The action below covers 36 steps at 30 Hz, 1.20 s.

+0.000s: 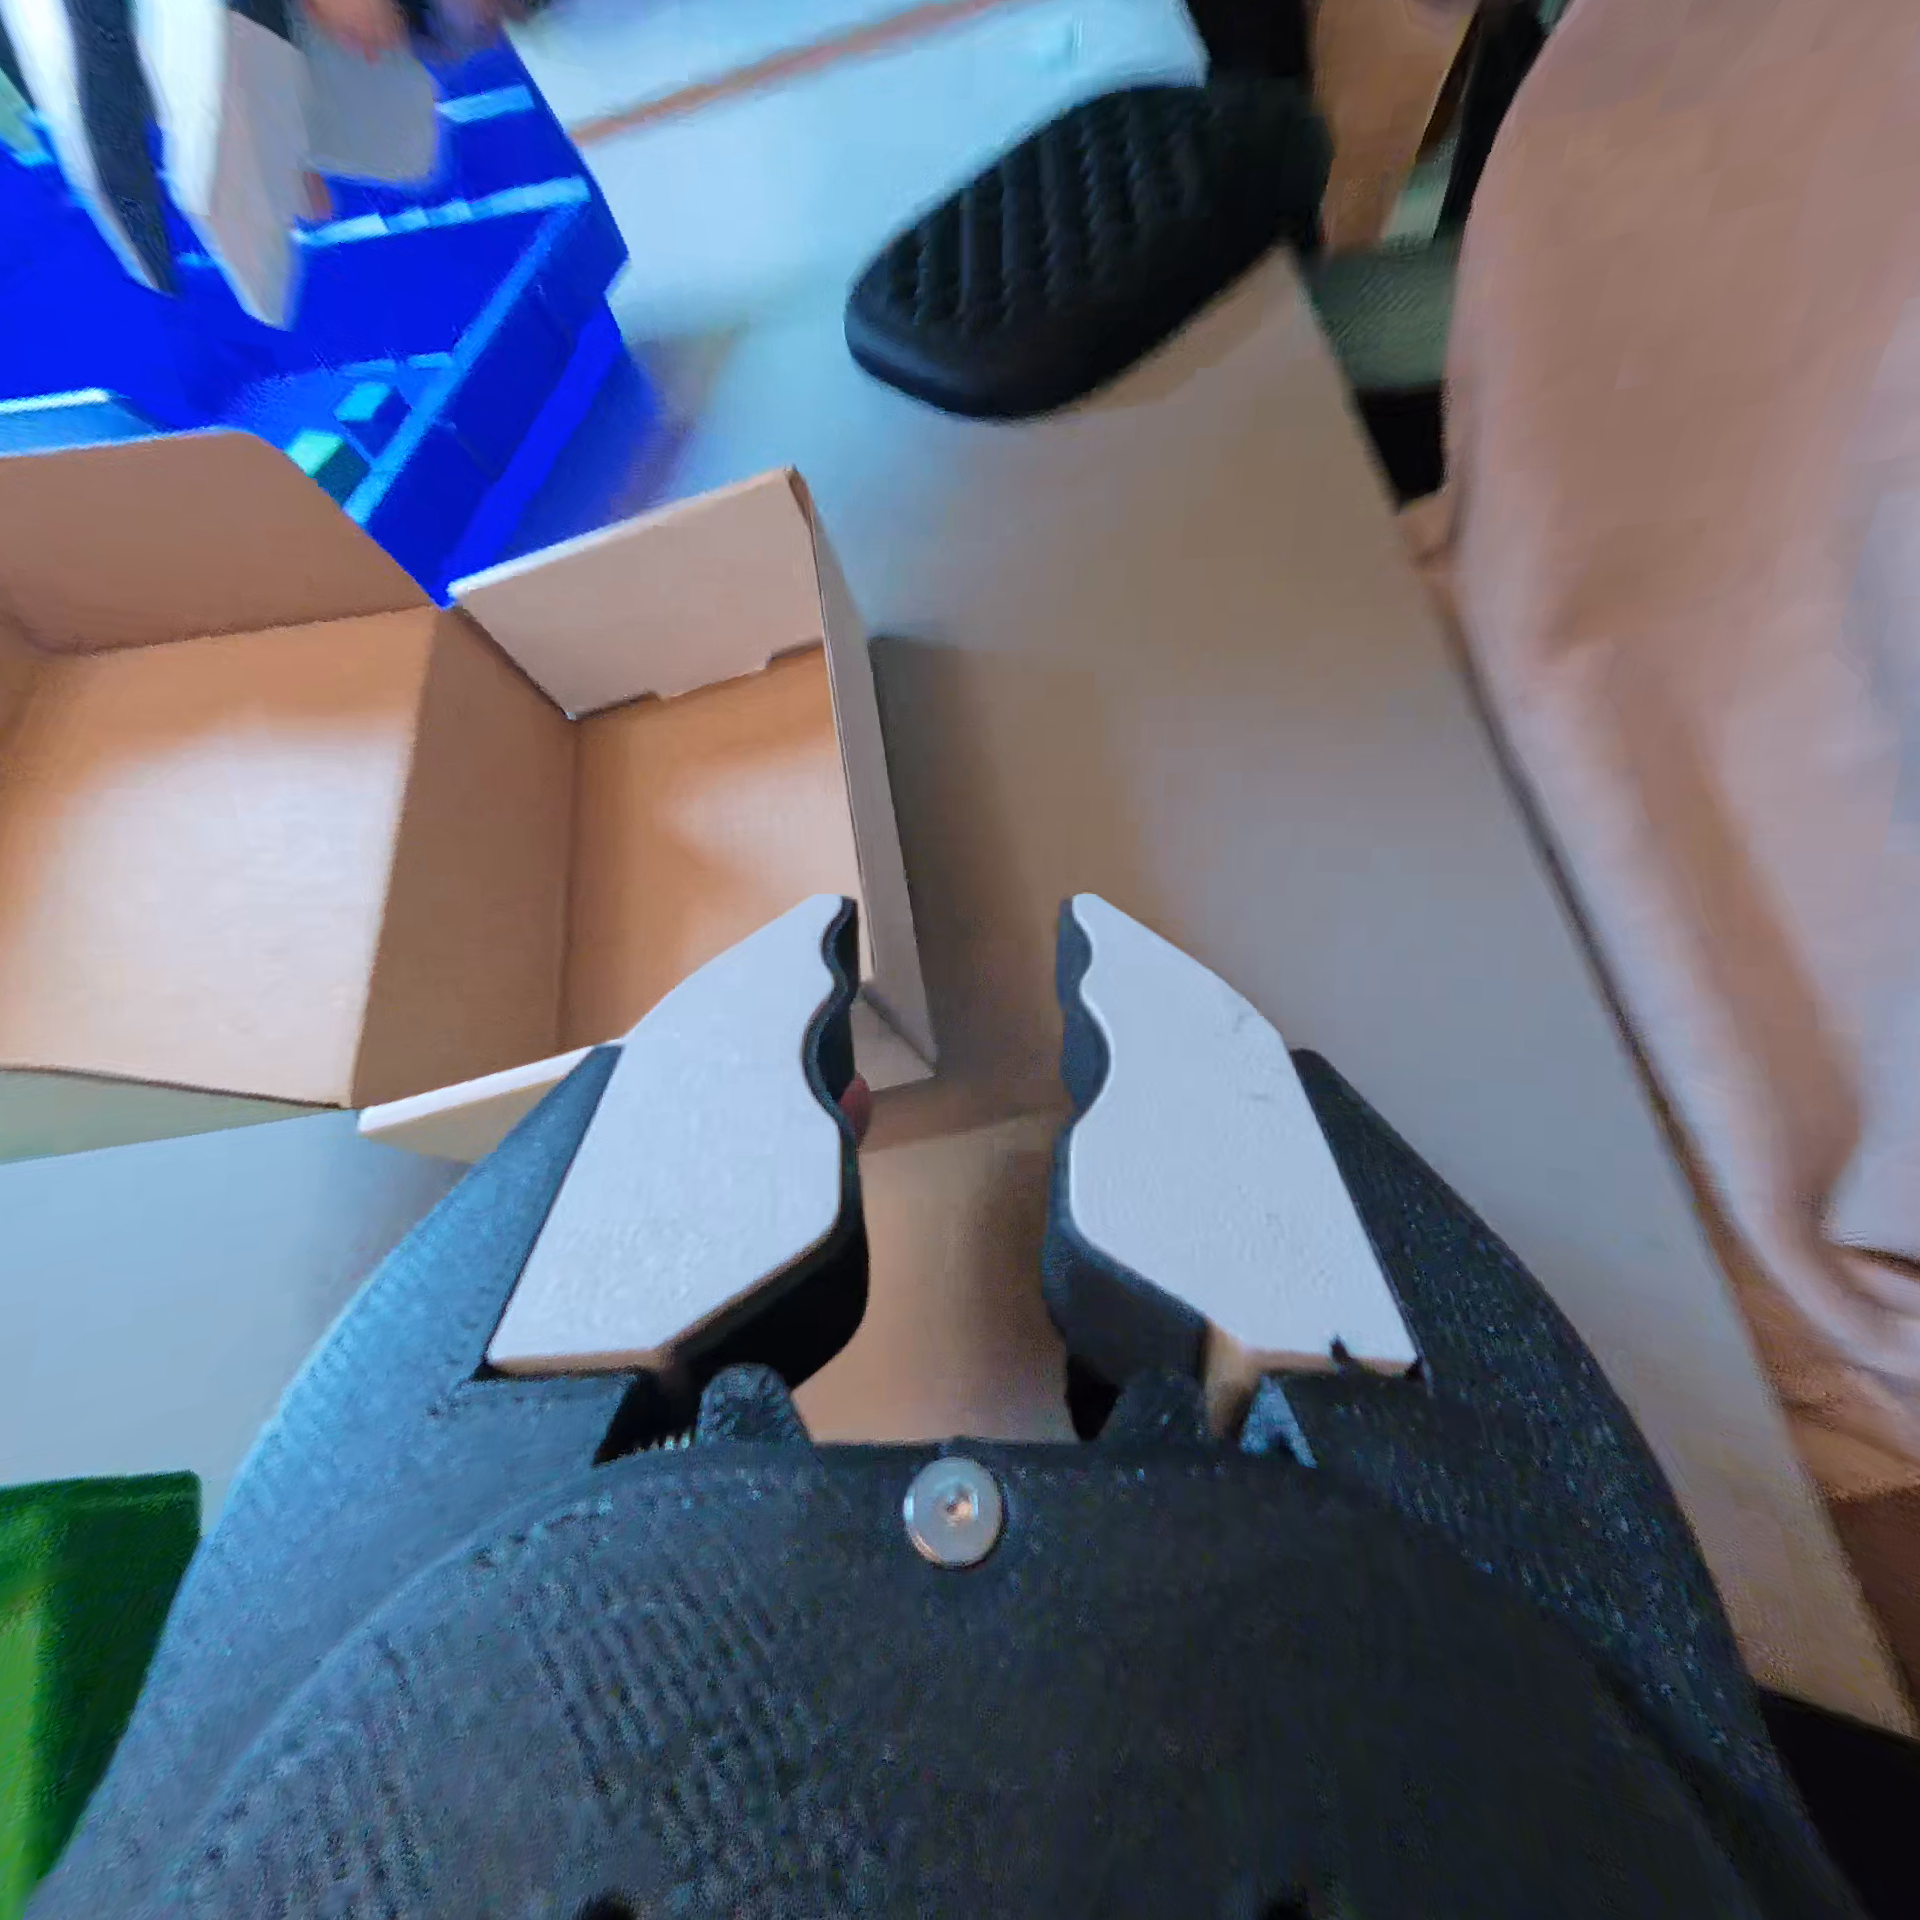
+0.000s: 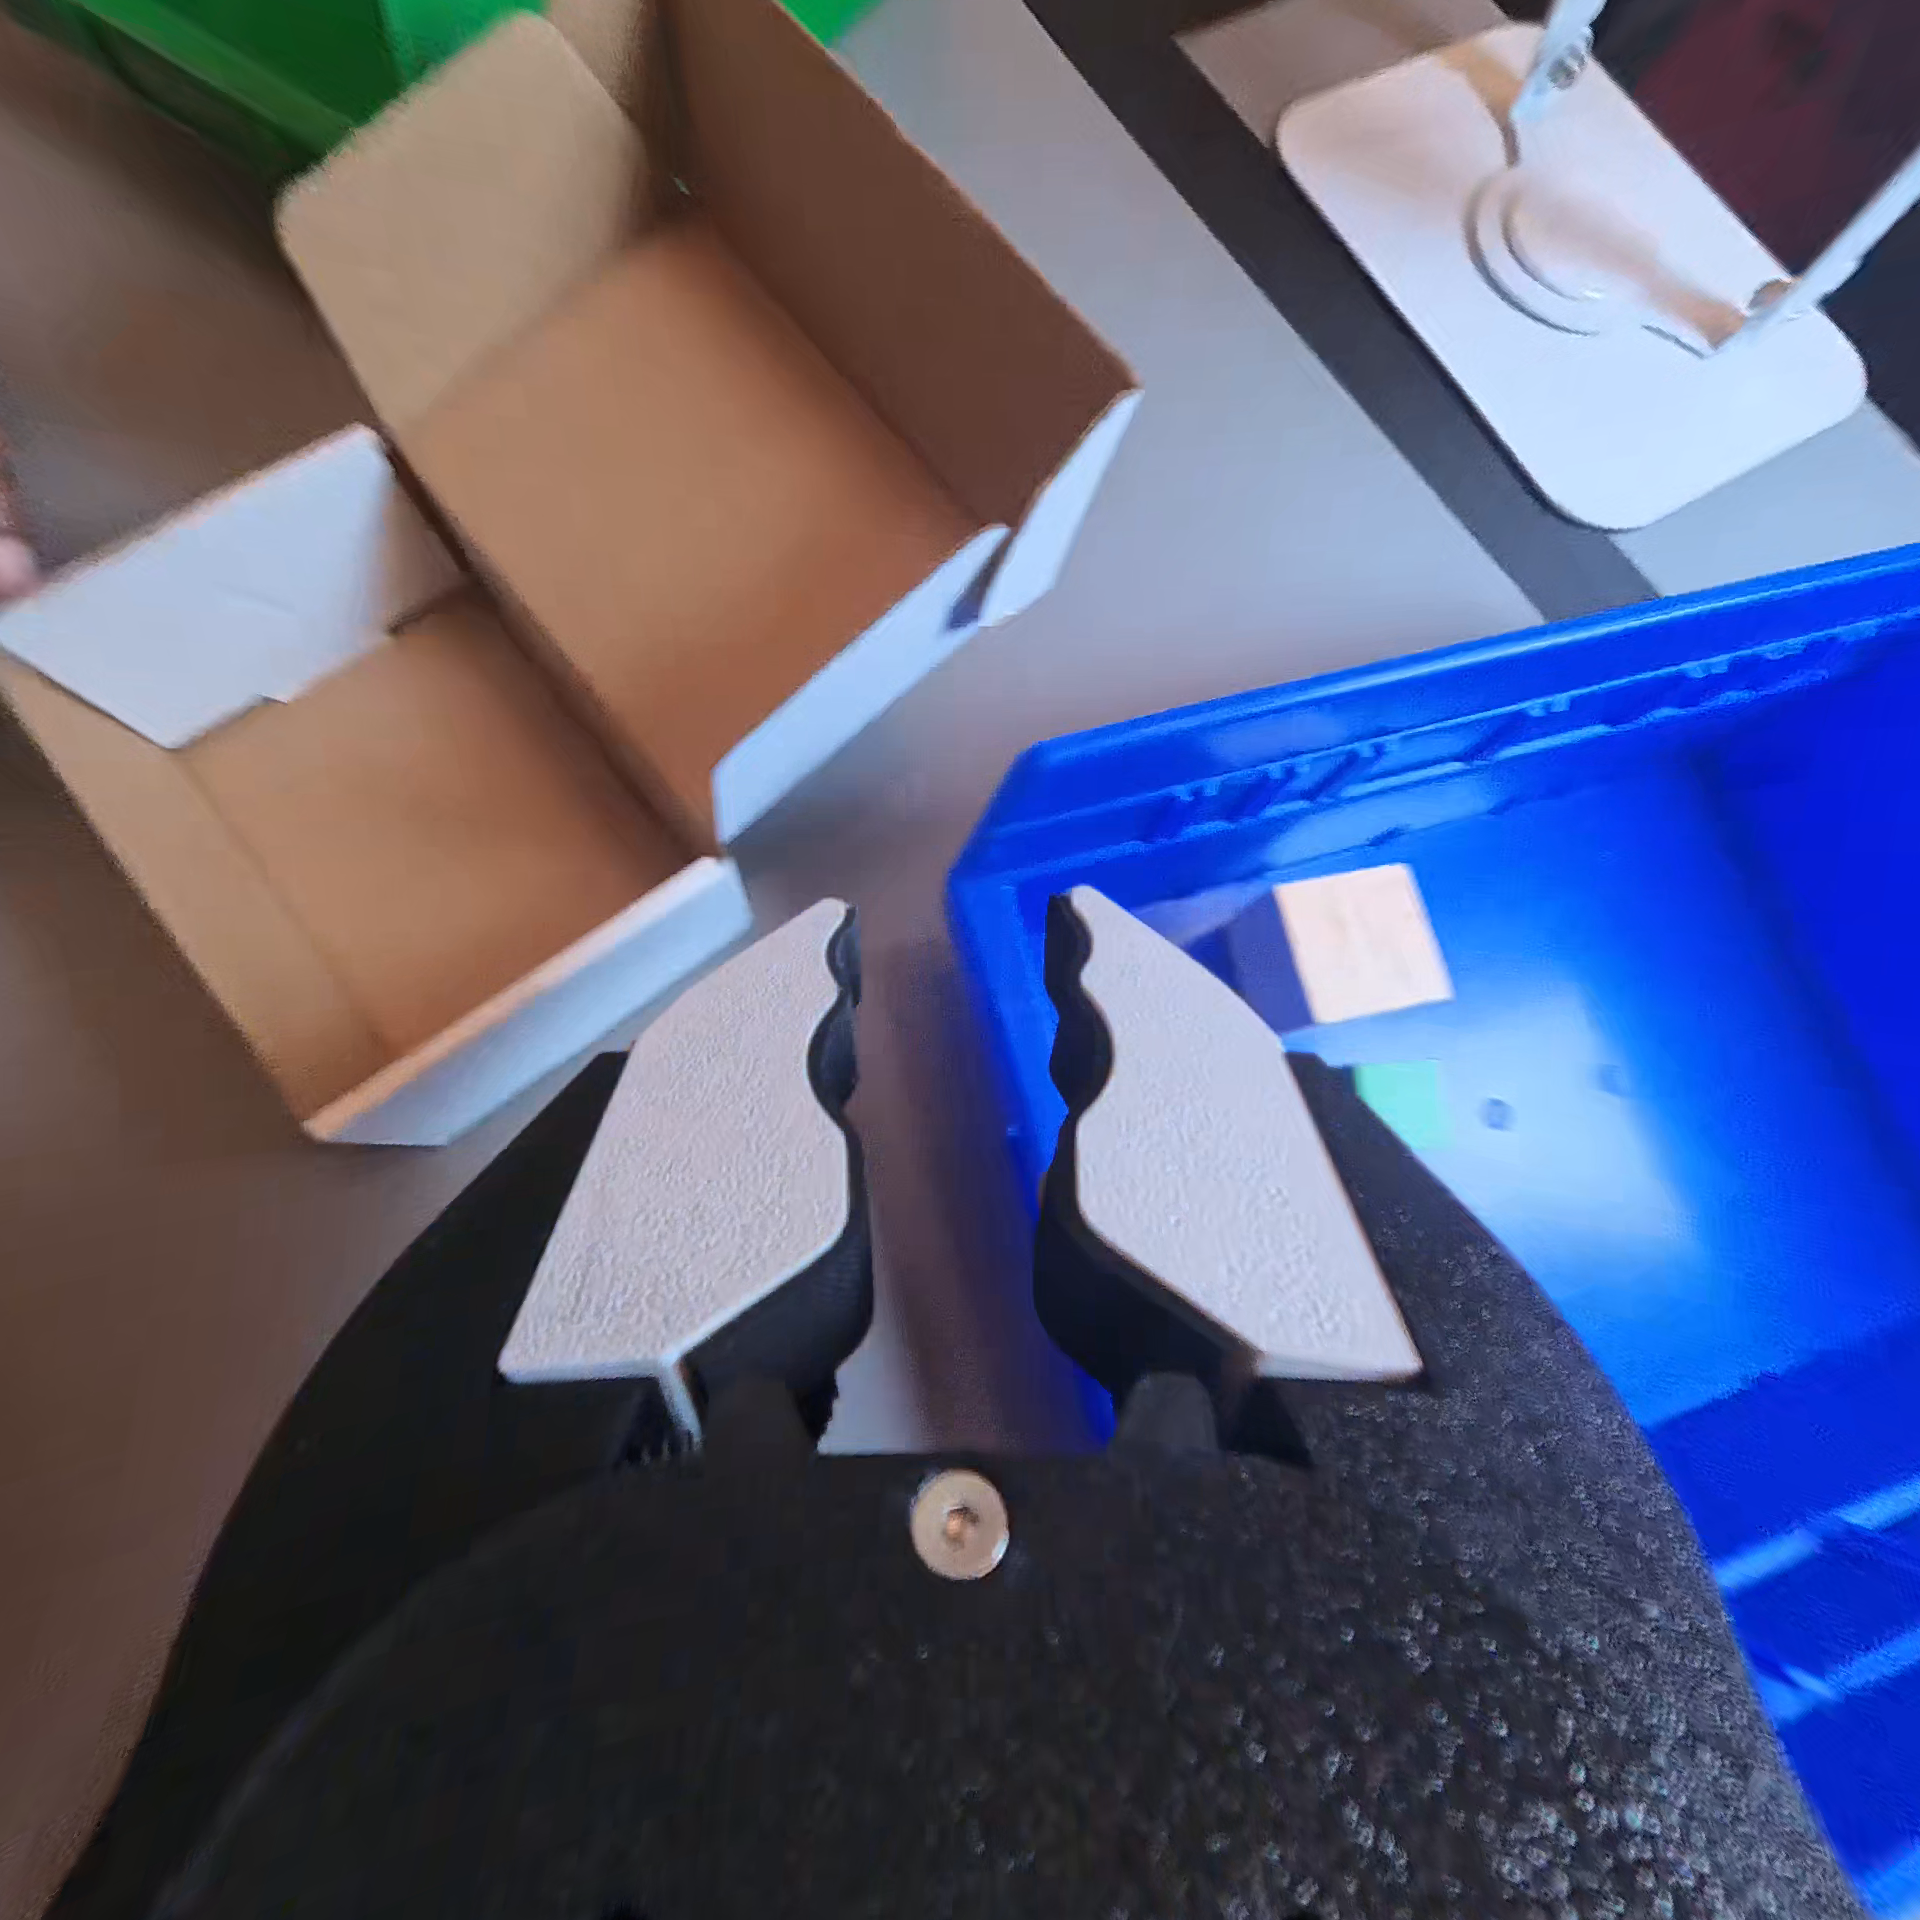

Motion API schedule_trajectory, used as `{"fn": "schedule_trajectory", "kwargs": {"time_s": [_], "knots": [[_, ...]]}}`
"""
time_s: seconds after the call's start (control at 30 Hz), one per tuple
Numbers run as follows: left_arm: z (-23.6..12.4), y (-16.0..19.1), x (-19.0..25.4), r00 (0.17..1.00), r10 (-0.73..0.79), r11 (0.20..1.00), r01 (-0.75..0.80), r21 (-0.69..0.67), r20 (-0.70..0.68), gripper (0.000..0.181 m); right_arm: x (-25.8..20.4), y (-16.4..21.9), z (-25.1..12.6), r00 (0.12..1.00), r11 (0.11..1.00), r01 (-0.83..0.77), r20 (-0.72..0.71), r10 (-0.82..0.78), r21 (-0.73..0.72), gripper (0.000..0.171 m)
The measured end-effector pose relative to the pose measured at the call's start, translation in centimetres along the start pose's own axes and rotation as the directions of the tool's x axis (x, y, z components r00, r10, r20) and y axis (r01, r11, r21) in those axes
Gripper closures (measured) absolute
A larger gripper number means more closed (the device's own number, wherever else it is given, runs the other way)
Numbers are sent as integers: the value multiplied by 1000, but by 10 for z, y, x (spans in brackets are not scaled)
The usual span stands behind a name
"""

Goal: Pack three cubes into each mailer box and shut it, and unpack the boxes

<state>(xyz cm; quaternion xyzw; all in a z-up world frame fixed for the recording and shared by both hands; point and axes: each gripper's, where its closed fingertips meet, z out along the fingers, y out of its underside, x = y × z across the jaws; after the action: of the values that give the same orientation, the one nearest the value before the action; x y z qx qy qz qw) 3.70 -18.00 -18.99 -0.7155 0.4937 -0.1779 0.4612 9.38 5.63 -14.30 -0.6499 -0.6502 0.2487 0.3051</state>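
Observation:
An open mailer box (image 1: 478, 862), brown inside and white outside, lies empty on the table; it also shows in the right wrist view (image 2: 540, 1018) with its lid (image 2: 675, 416) folded back. My left gripper (image 1: 958, 940) is open and empty, just right of the box's side flap (image 1: 873, 831). My right gripper (image 2: 954, 935) is open and empty over the near corner of a blue bin (image 2: 1455, 675). A pale wooden cube (image 2: 1361, 940) and a green cube (image 2: 1403, 1101) lie in the bin. The right gripper (image 1: 208, 281) also shows above the bin (image 1: 499, 343) in the left wrist view.
A white stand base (image 2: 1579, 312) sits at the far right of the table. A green bin (image 2: 260, 73) stands behind the box; a green thing (image 1: 83, 1621) is at my lower left. A black chair armrest (image 1: 1070, 249) and a person's beige clothing (image 1: 1683, 623) are beyond the table edge. The pale wooden cube (image 2: 1361, 940) lies some 11 cm from my right tips, 35 cm from my left tips.

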Motion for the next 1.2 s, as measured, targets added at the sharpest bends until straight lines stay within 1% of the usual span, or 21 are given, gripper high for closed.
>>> {"fn": "schedule_trajectory", "kwargs": {"time_s": [0.03, 0.1, 0.13, 0.17, 0.2, 0.23, 0.27, 0.33, 0.4, 0.47, 0.53, 0.6, 0.67, 0.7, 0.77, 0.87, 0.93, 1.0, 1.1, 1.17, 1.2], "knots": [[-9, -9, -1, 999, -39, 997, 39, 69, -11, 145, -11, 2, 0, 999, 999, -30, 28, 29, 40, 137], [-32, -31, -12, 989, -144, 963, 145, 229, -21, 146, -24, 7, 1, 994, 990, -93, 63, 87, 105, 137], [-42, -36, -29, 974, -224, 935, 207, 288, 26, 148, -30, 7, 1, 990, 983, -124, 84, 113, 137, 136], [-50, -35, -53, 941, -318, 907, 267, 326, 117, 149, -34, 4, 1, 984, 972, -160, 107, 143, 172, 135], [-59, -29, -80, 885, -410, 877, 317, 360, 219, 147, -37, 0, 1, 975, 958, -200, 133, 175, 205, 135], [-69, -22, -106, 803, -507, 837, 370, 404, 314, 142, -40, -6, 1, 964, 942, -240, 173, 203, 233, 135], [-76, -12, -126, 711, -597, 787, 431, 442, 371, 142, -43, -12, 2, 950, 928, -279, 211, 229, 247, 135], [-72, -1, -140, 616, -700, 710, 547, 444, 361, 139, -40, -22, 9, 946, 917, -303, 202, 255, 259, 135], [-58, 1, -146, 584, -723, 690, 588, 422, 369, 132, -36, -28, 19, 954, 924, -287, 157, 254, 252, 134], [-45, 0, -152, 585, -698, 716, 576, 394, 412, 129, -35, -30, 32, 957, 933, -284, 121, 263, 219, 135], [-36, 1, -158, 564, -700, 713, 587, 383, 438, 136, -36, -30, 42, 972, 951, -233, 72, 222, 203, 143], [-30, 2, -158, 551, -708, 704, 598, 383, 442, 148, -39, -32, 45, 992, 962, -125, 15, 125, 242, 149], [-32, 0, -154, 571, -663, 747, 547, 377, 485, 161, -45, -32, 40, 998, 960, -18, -46, 32, 279, 151], [-32, -4, -148, 609, -618, 785, 506, 357, 497, 161, -49, -30, 37, 997, 956, 31, -77, -9, 292, 151], [-29, -14, -128, 716, -498, 867, 407, 287, 488, 160, -60, -25, 29, 988, 944, 128, -121, -95, 305, 151], [-27, -25, -92, 846, -307, 948, 232, 216, 437, 156, -84, -16, 15, 969, 910, 244, -123, -215, 334, 148], [-23, -29, -62, 920, -216, 970, 162, 184, 328, 158, -102, -8, 5, 962, 893, 273, -71, -265, 358, 148], [-18, -26, -40, 958, -147, 984, 116, 138, 245, 157, -118, 4, 0, 951, 893, 284, 17, -309, 350, 148], [-11, -9, -24, 977, -77, 997, 75, 18, 201, 148, -133, 28, -1, 927, 888, 314, 92, -363, 335, 148], [-9, 0, -16, 984, -70, 997, 74, -18, 165, 145, -144, 42, -3, 908, 890, 325, 159, -388, 319, 148], [-9, 3, -13, 986, -66, 997, 71, -31, 151, 145, -150, 49, -5, 895, 895, 328, 203, -397, 302, 144]]}}
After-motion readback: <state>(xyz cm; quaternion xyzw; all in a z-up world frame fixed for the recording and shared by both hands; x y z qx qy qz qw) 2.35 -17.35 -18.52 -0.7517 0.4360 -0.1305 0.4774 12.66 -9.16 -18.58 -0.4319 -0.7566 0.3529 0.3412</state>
